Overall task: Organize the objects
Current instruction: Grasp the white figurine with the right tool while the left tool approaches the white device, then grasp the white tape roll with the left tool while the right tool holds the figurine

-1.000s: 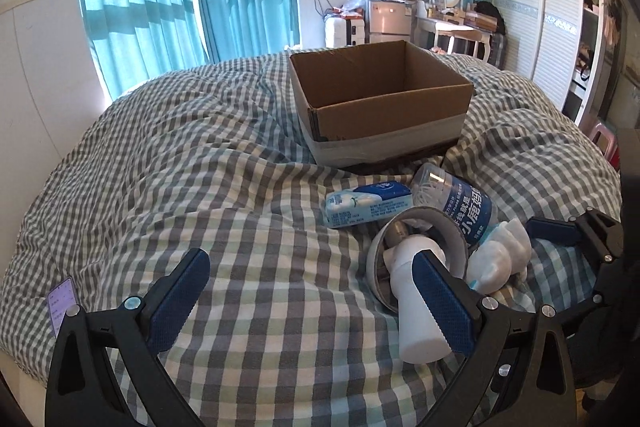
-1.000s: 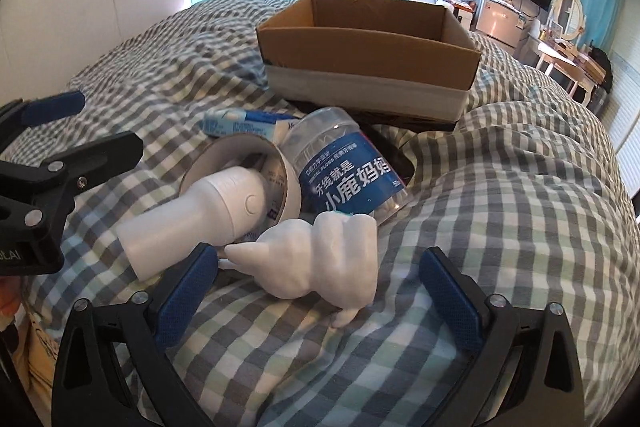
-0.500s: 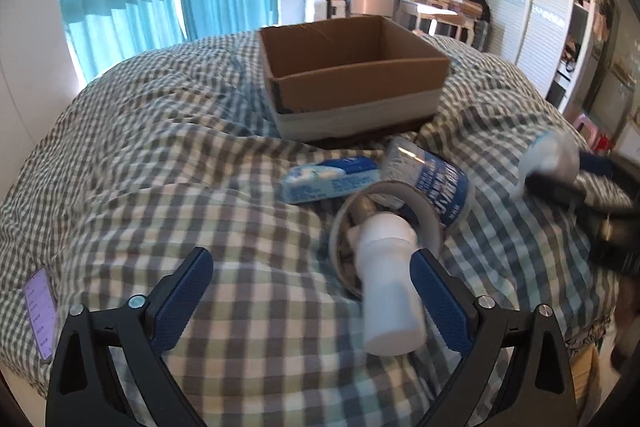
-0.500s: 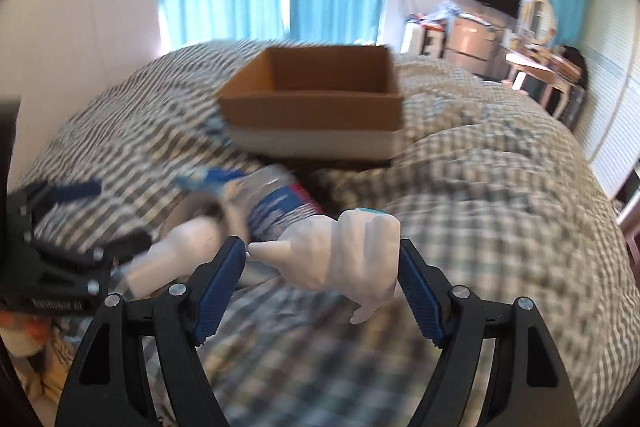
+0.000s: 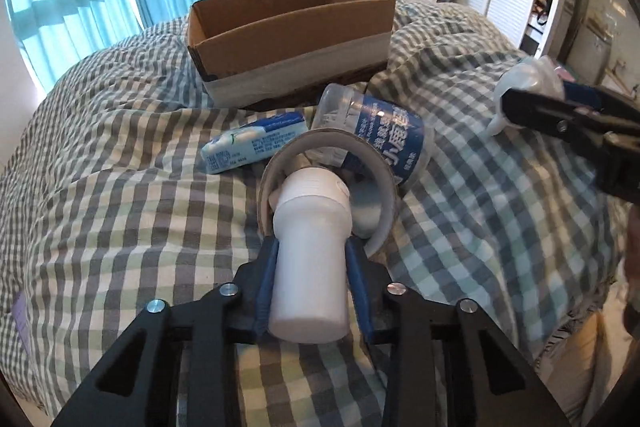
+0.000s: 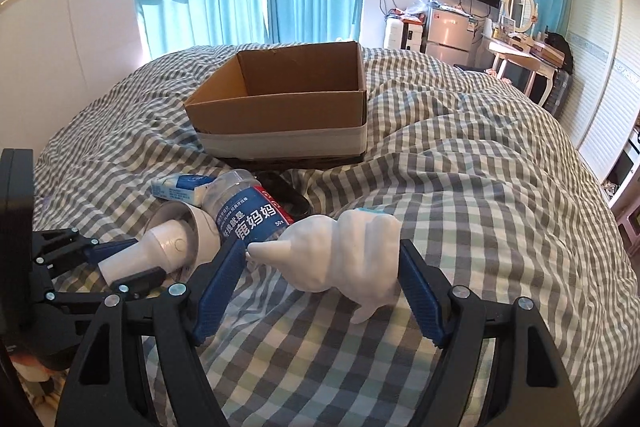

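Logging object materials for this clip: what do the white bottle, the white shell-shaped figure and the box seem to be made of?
White bottle: probably plastic, matte, uniformly opaque with a moulded ridged neck. Shell-shaped figure: hard, smooth, slightly glossy white; plaster, ceramic or plastic, cannot tell which. Box: brown corrugated cardboard with raw cut edges, and a pale band, seemingly tape, round its base.

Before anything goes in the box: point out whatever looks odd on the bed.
The white bottle lies with its cap poked into the tape roll, which leans against the tipped clear jar. The box looks empty.
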`<state>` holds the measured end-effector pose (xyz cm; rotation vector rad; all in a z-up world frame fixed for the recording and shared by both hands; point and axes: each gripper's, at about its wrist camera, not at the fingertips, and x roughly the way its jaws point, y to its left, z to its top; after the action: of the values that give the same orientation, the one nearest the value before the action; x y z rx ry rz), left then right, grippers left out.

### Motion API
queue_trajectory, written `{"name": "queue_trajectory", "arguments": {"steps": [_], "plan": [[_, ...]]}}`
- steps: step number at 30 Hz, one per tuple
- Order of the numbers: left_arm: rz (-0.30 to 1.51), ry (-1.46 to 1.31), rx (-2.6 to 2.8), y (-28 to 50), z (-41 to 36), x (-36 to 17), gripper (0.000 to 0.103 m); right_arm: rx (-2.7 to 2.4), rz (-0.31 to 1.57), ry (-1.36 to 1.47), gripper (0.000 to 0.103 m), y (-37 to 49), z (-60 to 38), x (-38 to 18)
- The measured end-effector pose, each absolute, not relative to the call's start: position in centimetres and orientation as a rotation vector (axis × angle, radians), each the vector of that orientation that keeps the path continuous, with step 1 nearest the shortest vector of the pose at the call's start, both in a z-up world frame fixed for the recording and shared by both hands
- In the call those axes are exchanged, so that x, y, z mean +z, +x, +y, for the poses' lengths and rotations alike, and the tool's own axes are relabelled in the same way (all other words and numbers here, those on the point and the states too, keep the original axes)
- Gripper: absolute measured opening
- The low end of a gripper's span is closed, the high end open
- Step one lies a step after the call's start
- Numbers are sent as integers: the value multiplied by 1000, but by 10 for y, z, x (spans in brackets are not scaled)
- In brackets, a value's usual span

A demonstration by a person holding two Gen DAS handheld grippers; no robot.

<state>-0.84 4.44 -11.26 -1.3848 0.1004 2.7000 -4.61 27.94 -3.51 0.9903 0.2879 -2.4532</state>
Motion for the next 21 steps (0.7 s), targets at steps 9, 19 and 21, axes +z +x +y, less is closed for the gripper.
{"name": "queue_trajectory", "arguments": {"steps": [9, 19, 21], "plan": [[59, -1334, 2715, 5, 36, -85, 34, -2457, 294, 964, 76, -40, 278, -25], [22, -1218, 2752, 11, 30, -48, 31, -2450, 294, 947, 76, -37, 276, -22], [9, -1205, 2757, 8, 29, -44, 22, -2448, 290, 951, 76, -37, 277, -22]]}}
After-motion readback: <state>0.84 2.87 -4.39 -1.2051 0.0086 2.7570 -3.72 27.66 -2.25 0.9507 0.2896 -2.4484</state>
